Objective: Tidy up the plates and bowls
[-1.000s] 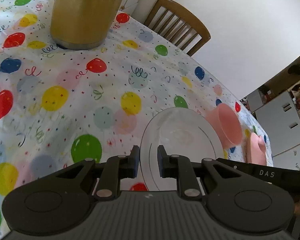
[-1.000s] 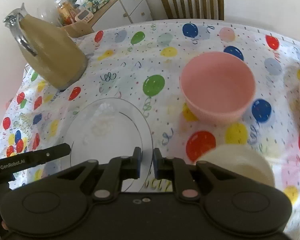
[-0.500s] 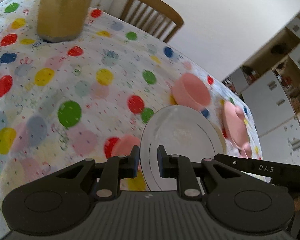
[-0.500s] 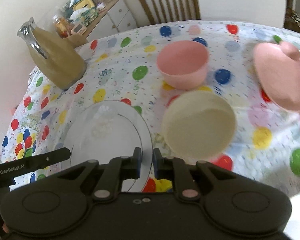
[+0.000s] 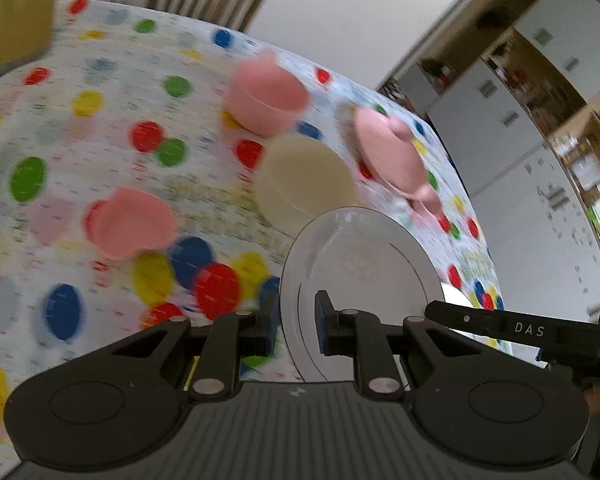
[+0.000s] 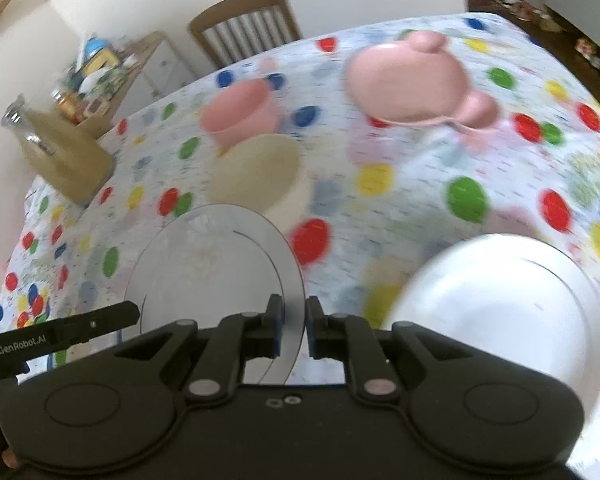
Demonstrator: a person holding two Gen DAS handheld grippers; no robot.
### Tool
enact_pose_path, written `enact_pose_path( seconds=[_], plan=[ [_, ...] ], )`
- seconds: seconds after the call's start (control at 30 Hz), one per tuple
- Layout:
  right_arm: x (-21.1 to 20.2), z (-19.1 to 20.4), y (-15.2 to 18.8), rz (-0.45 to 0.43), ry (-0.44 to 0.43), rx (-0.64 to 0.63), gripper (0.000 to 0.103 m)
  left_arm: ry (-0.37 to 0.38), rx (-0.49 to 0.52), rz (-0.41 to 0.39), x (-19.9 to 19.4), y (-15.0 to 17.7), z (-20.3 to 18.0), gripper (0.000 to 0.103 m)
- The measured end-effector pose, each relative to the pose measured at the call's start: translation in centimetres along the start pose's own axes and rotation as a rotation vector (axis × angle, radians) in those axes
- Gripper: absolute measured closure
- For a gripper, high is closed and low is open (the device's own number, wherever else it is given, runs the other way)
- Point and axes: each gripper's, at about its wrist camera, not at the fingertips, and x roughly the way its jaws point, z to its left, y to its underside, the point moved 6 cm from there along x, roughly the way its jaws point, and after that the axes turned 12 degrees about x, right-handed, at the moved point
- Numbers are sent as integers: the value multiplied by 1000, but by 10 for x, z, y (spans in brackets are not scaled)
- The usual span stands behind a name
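Both grippers hold one white plate with a thin dark ring above the table. My left gripper (image 5: pixel 296 322) is shut on the left rim of this plate (image 5: pixel 360 264). My right gripper (image 6: pixel 294 326) is shut on the right rim of the same plate (image 6: pixel 212 264). Below lie a cream bowl (image 5: pixel 306 178) (image 6: pixel 256 172), a pink bowl (image 5: pixel 266 96) (image 6: pixel 240 114), a pink plate with ear-shaped tabs (image 5: pixel 392 156) (image 6: pixel 412 82), a small pink dish (image 5: pixel 130 222) and a white plate (image 6: pixel 496 312) at the lower right of the right wrist view.
A balloon-print tablecloth (image 6: pixel 440 184) covers the table. A tan jug (image 6: pixel 60 156) (image 5: pixel 12 12) stands at the far left. A wooden chair (image 6: pixel 244 24) sits behind the table, a cluttered sideboard (image 6: pixel 112 68) by the wall, and white cabinets (image 5: pixel 512 152) to the right.
Both grippers carried the plate to the right across the table, away from the jug. The cream bowl, the pink eared plate, the small pink dish and a white plate came into view.
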Motion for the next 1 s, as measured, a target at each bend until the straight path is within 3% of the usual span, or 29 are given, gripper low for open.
enact_pose_path(
  seconds=[0.47,0.7,1.0],
  plan=[
    [-53,-139,9,-57,105,170,93,94,151,122,84,18,-123,85],
    [-46,-184,11,-26,109,218,93,66,171,172,115,28,-145,85],
    [-32,-205,7,12,104,218,93,29,174,200,137,33,-156,85]
  ],
)
